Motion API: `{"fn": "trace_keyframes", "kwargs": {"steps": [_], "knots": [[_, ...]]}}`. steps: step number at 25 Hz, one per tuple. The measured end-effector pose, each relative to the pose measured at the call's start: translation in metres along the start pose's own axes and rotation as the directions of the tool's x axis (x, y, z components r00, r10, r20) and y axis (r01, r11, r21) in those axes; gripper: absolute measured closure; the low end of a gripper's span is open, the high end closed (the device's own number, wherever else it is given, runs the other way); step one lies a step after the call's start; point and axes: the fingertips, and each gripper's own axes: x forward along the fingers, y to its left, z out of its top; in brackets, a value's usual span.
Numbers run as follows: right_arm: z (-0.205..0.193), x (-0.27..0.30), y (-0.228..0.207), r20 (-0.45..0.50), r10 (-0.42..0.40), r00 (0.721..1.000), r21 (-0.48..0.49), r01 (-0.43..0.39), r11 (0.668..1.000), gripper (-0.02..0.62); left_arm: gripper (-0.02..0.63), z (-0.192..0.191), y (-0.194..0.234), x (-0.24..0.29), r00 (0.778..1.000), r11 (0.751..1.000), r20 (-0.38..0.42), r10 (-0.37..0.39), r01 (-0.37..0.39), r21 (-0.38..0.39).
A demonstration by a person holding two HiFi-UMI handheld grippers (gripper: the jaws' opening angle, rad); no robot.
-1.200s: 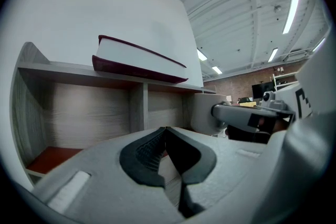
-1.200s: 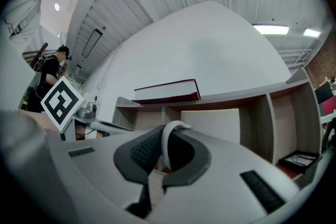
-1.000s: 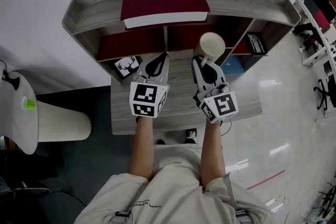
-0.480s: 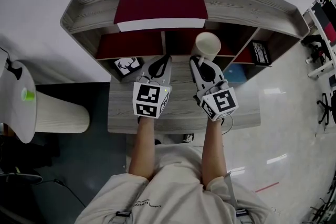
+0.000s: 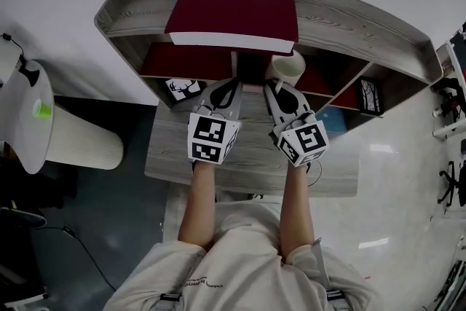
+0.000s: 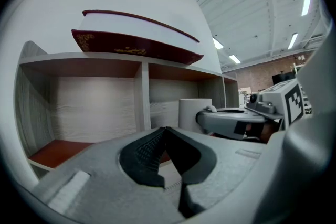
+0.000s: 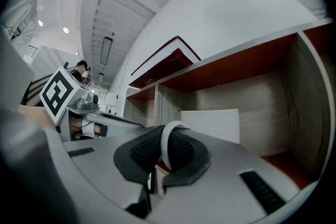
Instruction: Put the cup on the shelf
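Note:
A white cup (image 5: 285, 68) hangs at the mouth of the shelf's middle compartment, partly under the top board. My right gripper (image 5: 279, 87) is shut on the cup's handle (image 7: 167, 145); the cup's body (image 7: 211, 125) stands just beyond the jaws, in front of the compartment's back wall. The left gripper (image 5: 230, 81) is shut with nothing between its fingers, level with the divider (image 6: 141, 93) of the wooden shelf (image 5: 349, 14). From the left gripper view the cup (image 6: 193, 113) shows to the right, behind the right gripper's body.
A dark red book (image 5: 234, 14) lies on top of the shelf. A small deer picture (image 5: 182, 88) stands in the left compartment, a framed card (image 5: 370, 94) at the right. The shelf rests on a wooden desk (image 5: 171, 149). A white stool-like stand (image 5: 76, 142) is at left.
Both grippers have moved forward toward the shelf. The cup, held by its handle, has gone from in front of the shelf to under the edge of the top board.

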Motion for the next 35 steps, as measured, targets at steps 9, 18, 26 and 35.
{"fn": "trace_keyframes", "kwargs": {"steps": [9,18,26,35], "knots": [[-0.022,0.01,-0.007,-0.028,0.068,0.997,0.024,-0.067,0.997,0.579,0.595,-0.01,0.009,-0.001,0.996,0.996,-0.018,0.092,-0.093,-0.02],[-0.035,0.011,-0.009,-0.045,0.126,0.991,0.035,-0.125,0.992,0.58,0.595,-0.014,0.01,-0.015,0.984,0.983,-0.028,0.177,-0.178,-0.037],[-0.038,0.018,-0.015,-0.06,0.155,0.986,0.085,-0.149,0.985,0.577,0.595,-0.015,0.004,-0.011,0.982,0.981,-0.032,0.188,-0.189,-0.041],[-0.042,0.029,-0.032,-0.14,0.111,0.984,0.095,-0.099,0.991,0.577,0.595,-0.003,0.001,-0.003,0.98,0.98,-0.017,0.198,-0.199,-0.015]]}}
